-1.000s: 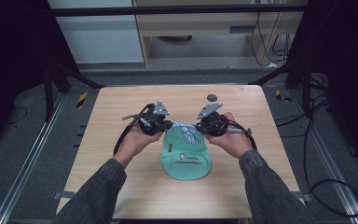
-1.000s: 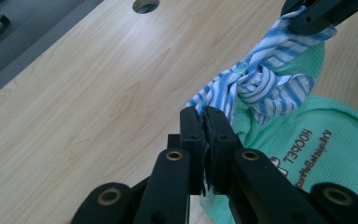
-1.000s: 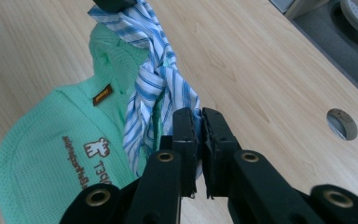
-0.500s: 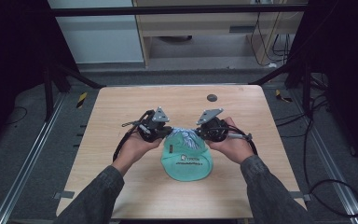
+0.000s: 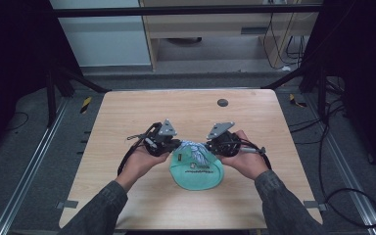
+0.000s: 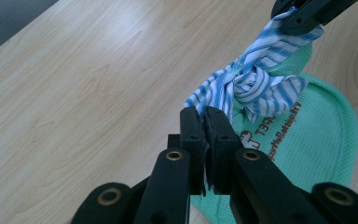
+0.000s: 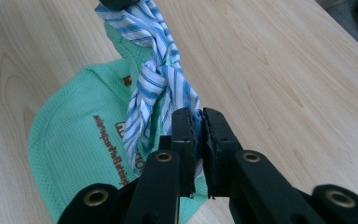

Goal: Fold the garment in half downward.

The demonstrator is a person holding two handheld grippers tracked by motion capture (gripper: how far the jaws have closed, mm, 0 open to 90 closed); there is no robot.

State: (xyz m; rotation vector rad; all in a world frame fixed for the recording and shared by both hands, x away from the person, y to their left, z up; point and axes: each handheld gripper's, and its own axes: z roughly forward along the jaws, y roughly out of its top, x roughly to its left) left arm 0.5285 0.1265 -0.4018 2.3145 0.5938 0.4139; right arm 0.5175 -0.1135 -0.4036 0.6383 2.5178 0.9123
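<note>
Both hands have come toward the near edge of the table (image 5: 127,105) since the earlier frames, and the green bag (image 5: 198,171) with its striped ties has come back with them, away from the dark round disc (image 5: 222,102) that sits at twelve o'clock on the wood.

At the nine o'clock side of the bag in the high view, the left gripper (image 5: 175,145) is held in the person's left hand (image 5: 139,164), its grey three-cornered plate on top and its cable looping off to the left. In the left gripper view its jaws are pressed together on one end of the blue-and-white striped cloth (image 6: 254,84), which runs from the pads toward one o'clock.

At the middle, the striped cloth is twisted into a knot (image 7: 156,77) lying over the top edge of the green bag. The bag is mesh-like, rounded at its six o'clock end, with brown lettering on its face, and rests flat on the table just ahead of the person's sleeves.

At the three o'clock side, the right gripper (image 5: 208,145) sits in the right hand (image 5: 247,161), plate up, cable trailing right. In the right gripper view its jaws are clamped on the other end of the striped cloth, which rises from the pads toward eleven o'clock.
</note>
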